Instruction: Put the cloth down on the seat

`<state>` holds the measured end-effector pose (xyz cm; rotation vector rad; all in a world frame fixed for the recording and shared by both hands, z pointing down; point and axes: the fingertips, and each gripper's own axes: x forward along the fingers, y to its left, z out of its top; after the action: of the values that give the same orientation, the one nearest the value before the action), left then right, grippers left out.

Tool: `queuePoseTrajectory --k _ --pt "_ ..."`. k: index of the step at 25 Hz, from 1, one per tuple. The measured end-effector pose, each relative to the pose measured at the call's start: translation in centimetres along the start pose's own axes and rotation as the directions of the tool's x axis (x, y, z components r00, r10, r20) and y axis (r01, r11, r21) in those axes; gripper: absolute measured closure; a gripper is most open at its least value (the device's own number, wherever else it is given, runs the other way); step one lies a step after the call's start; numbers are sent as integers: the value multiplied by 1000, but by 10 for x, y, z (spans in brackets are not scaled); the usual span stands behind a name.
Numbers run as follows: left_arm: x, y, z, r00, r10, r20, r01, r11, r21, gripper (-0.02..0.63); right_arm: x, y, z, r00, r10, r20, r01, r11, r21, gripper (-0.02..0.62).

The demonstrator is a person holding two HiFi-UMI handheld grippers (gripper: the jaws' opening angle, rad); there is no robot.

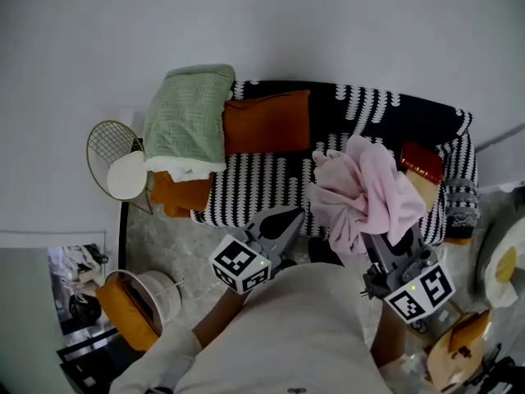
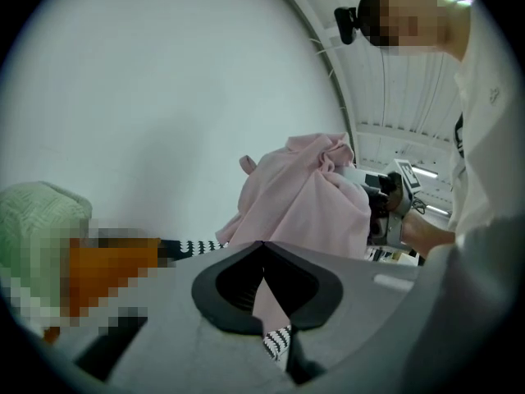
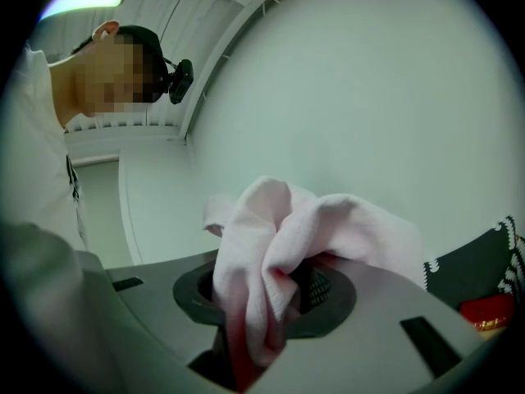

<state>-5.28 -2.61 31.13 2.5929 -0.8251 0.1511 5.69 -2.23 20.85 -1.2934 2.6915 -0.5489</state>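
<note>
A crumpled pink cloth (image 1: 365, 191) hangs bunched above the right half of a black-and-white patterned sofa seat (image 1: 262, 187). My right gripper (image 1: 371, 236) is shut on the cloth's lower part. In the right gripper view the cloth (image 3: 279, 245) fills the space between the jaws and spills over them, hiding the right gripper's (image 3: 262, 302) fingertips. My left gripper (image 1: 283, 220) is held in front of the sofa's front edge, left of the cloth. Its jaws meet at the tips and hold nothing. In the left gripper view the cloth (image 2: 312, 195) hangs beyond the left gripper (image 2: 262, 246), apart from it.
On the sofa lie an orange cushion (image 1: 267, 121), a folded green blanket (image 1: 187, 113) at the left end and a red item (image 1: 421, 161) at the right end. A gold wire side table (image 1: 115, 158) stands left of the sofa, and a round white stool (image 1: 156, 294) nearer me.
</note>
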Motion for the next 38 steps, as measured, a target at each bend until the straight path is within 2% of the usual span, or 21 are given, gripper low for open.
queuePoseTrajectory --k 8,16,26,38 --pt "55 5 5 998 63 -4 -63 998 -24 595 18 -69 -8 997 34 -68 -32 999 27 459" --pt "89 16 -4 992 124 -38 -126 991 -53 595 30 -127 -44 988 25 -151 -11 996 88 459" --pt "120 34 -35 989 81 -121 -90 994 -65 595 45 -183 -116 967 -71 -246 104 987 124 459" --pt "144 67 -63 981 22 -192 -41 994 -98 595 60 -244 -227 896 -203 -395 256 963 86 457"
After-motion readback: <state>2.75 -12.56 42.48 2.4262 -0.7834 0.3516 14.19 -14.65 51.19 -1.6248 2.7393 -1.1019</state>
